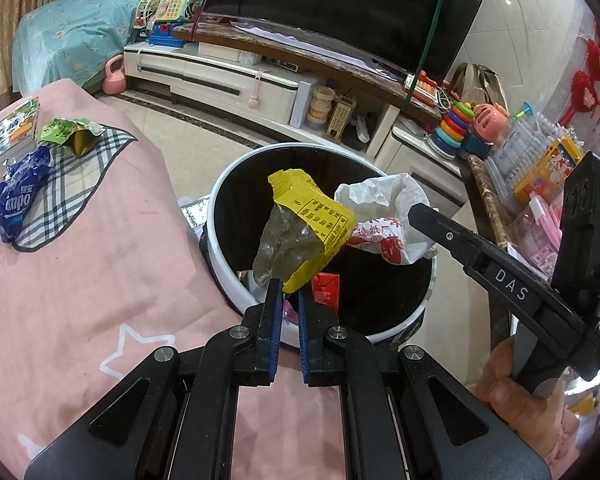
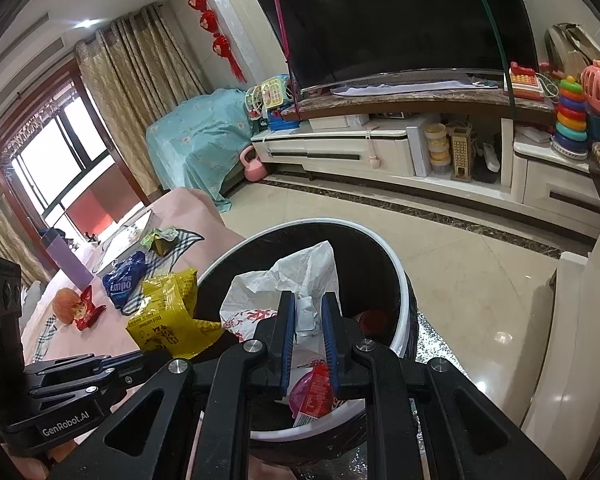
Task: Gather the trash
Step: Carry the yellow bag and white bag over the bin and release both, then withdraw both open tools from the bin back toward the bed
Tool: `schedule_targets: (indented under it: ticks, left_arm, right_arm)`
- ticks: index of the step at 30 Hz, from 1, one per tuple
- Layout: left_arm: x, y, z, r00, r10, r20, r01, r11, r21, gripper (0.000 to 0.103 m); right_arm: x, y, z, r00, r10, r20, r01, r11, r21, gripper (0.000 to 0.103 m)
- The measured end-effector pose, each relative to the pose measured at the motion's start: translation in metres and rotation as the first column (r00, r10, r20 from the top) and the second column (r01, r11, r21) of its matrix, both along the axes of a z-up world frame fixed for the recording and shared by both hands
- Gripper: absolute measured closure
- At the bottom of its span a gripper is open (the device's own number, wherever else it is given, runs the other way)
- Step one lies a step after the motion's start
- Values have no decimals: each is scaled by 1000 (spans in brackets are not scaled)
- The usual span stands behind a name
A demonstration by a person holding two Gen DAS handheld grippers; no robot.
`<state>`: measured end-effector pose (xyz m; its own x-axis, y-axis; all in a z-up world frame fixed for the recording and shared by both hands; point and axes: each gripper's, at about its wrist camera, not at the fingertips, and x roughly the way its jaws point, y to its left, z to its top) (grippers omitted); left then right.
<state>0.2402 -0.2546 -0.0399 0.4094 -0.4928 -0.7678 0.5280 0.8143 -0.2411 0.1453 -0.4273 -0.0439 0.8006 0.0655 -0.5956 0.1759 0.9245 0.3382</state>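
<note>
A black trash bin with a white rim [image 1: 220,184] stands on the floor beside a pink-covered surface. My left gripper [image 1: 290,285] is shut on the lower corner of a yellow and clear wrapper [image 1: 312,220], which hangs over the bin's mouth. Coming in from the right, my right gripper [image 1: 415,211] is shut on a white plastic bag with red print [image 1: 380,204], also over the bin. In the right wrist view the right gripper [image 2: 308,300] pinches the white bag [image 2: 300,272] above the bin rim [image 2: 402,284]. The left gripper [image 2: 152,356] holds the yellow wrapper [image 2: 168,312] at the bin's left edge. A red carton [image 1: 326,288] lies inside.
On the pink cover [image 1: 80,288] lie a blue wrapper [image 1: 16,200], a green wrapper [image 1: 68,132] and a plaid cloth [image 1: 80,184]. A red wrapper [image 2: 88,312] and a round peach-coloured thing [image 2: 66,300] lie further along. A TV stand [image 1: 228,76] with toys runs behind the bin.
</note>
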Motion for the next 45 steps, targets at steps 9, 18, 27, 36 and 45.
schedule_targets:
  ticks: [9,18,27,36,45]
  left_arm:
    - [1,2,-2,1000,10,-4,-10,1000,0,92]
    - [0,19,1,998,55,-6,-56,998,-24,63]
    - [-5,48,1,992,124,-3,-124,991,-38,43]
    - [-13,85,-3,980,201,-10,-201,978,-50,31]
    - [-26,146,-15,954,299,-35,-301,952,-62,30]
  right_arm:
    - [1,-2,-1,1000,1,-5,-1,1000,-5,85]
    - [-4,-5,2,1000,-7,14,7,1000,27,46]
    - [-9,6,11,999,4,45,-6,999,44,15]
    - [-12,29,15,998,36,47,-38,998,46,8]
    - [-14,71,15,994,105,34,-106,994,32,5]
